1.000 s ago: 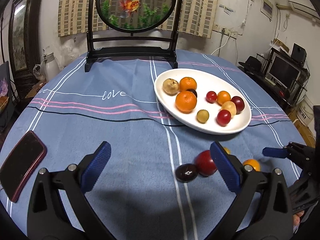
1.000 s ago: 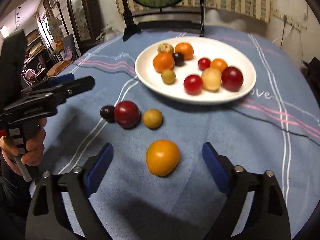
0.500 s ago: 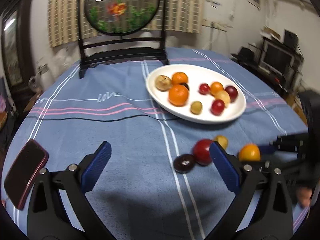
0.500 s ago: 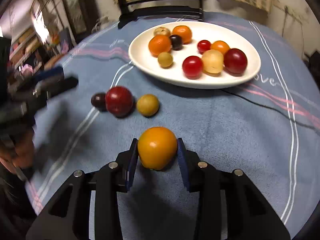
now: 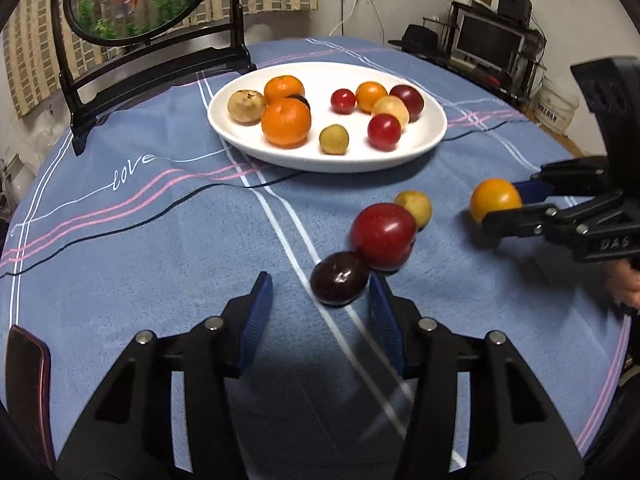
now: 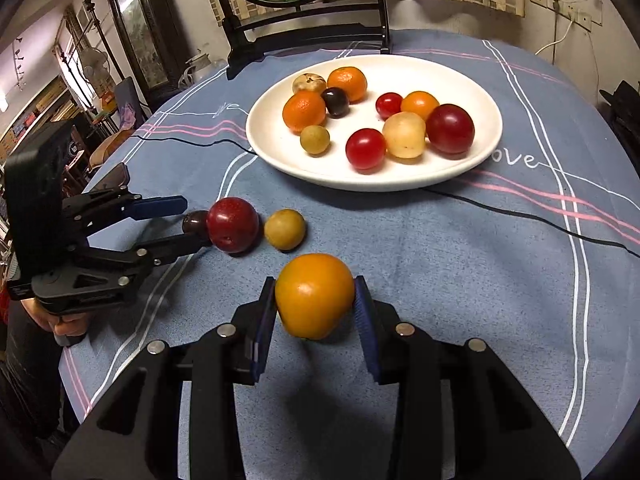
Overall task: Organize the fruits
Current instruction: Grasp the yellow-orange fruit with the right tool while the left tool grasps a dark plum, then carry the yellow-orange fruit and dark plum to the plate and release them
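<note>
White plate, upper center of the right wrist view, holds ten fruits: two mandarins, reds, yellows, one dark plum. Tablecloth reads "love"; the right gripper body reads "DAS" (left view, right edge). Right gripper clamps the orange fruit. Left gripper, jaws partly open, flanks the dark plum, which touches the red plum; yellow fruit just behind. Phone lower left.

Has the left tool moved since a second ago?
Yes. The left tool has closed in on the dark plum, which now sits between its pads; earlier that plum lay well ahead. The white plate looks unmoved.
</note>
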{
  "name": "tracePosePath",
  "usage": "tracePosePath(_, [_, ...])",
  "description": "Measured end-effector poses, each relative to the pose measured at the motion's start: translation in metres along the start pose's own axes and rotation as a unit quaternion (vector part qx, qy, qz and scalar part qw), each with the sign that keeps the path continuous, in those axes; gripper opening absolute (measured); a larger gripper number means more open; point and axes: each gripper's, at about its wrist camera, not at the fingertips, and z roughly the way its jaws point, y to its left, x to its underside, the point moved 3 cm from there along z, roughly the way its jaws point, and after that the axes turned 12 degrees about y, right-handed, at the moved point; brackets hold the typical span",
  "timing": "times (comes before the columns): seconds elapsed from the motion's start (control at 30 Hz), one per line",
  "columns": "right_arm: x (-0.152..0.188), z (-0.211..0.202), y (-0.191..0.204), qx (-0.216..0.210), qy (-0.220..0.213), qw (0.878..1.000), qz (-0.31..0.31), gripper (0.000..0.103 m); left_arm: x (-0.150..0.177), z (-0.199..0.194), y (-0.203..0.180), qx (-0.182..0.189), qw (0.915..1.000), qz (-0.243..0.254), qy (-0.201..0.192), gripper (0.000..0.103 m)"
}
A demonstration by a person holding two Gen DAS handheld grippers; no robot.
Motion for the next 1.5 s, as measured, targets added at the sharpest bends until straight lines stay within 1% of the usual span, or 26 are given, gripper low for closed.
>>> tracePosePath(0.2, [-0.001,0.001,0.000,0.001,0.001,1.000,-0.001,0.038,-0.001,0.006,-0.008,-0.010,0.9997,0.022,0.004,0.051])
tracePosePath(0.23, [0.000,0.002,0.000,0.000,0.002,1.000,0.000,0.038,-0.002,0.006,-0.009,-0.010,0.9996,0.025,0.004,0.045])
tracePosePath(0.3, [0.000,0.002,0.000,0.000,0.003,1.000,0.001,0.038,-0.002,0.009,-0.010,-0.008,0.9995,0.030,0.010,0.038])
tracePosePath(0.37, [0.000,0.003,0.001,0.002,0.004,1.000,0.000,0.038,-0.001,0.009,-0.009,-0.007,0.9995,0.029,0.010,0.032])
tracePosePath(0.53, [0.000,0.003,0.002,0.005,0.004,1.000,-0.005,0.038,-0.001,0.008,-0.010,-0.008,0.9996,0.027,0.008,0.031])
tracePosePath(0.67, [-0.001,0.003,0.001,0.007,0.001,1.000,-0.005,0.038,0.001,-0.003,-0.003,-0.003,1.0000,-0.001,-0.008,0.031])
tracePosePath(0.8, [-0.002,-0.002,0.002,0.004,-0.010,1.000,-0.011,0.038,-0.004,-0.023,0.009,0.026,0.9975,-0.047,-0.046,0.031])
tracePosePath(0.9, [-0.009,-0.015,0.003,0.007,-0.052,0.999,-0.016,0.038,-0.022,-0.031,0.011,0.048,0.9932,-0.082,-0.066,0.031])
tracePosePath(1.0, [-0.032,-0.027,-0.002,0.006,-0.103,0.995,-0.001,0.038,-0.055,-0.033,0.008,0.059,0.9883,-0.115,-0.082,0.031])
tracePosePath(1.13, [-0.065,-0.030,-0.016,0.024,-0.143,0.989,0.034,0.038,-0.096,-0.019,0.008,0.032,0.9850,-0.144,-0.090,0.031])
tracePosePath(1.2, [-0.081,-0.025,-0.026,0.029,-0.146,0.988,0.049,0.038,-0.110,-0.008,0.012,0.022,0.9848,-0.152,-0.081,0.031])
tracePosePath(1.27, [-0.096,-0.015,-0.037,0.029,-0.138,0.988,0.063,0.038,-0.119,0.003,0.015,0.022,0.9854,-0.153,-0.070,0.031])
tracePosePath(1.3, [-0.100,-0.010,-0.040,0.027,-0.134,0.988,0.065,0.038,-0.123,0.008,0.018,0.014,0.9860,-0.153,-0.064,0.031])
tracePosePath(1.37, [-0.110,-0.001,-0.043,0.028,-0.127,0.990,0.060,0.038,-0.128,0.014,0.021,0.001,0.9864,-0.153,-0.060,0.031])
tracePosePath(1.43, [-0.116,0.006,-0.043,0.036,-0.122,0.990,0.053,0.038,-0.131,0.020,0.025,0.004,0.9861,-0.157,-0.056,0.031])
tracePosePath(1.5, [-0.121,0.012,-0.041,0.042,-0.115,0.991,0.047,0.039,-0.132,0.024,0.026,-0.002,0.9863,-0.156,-0.053,0.031])
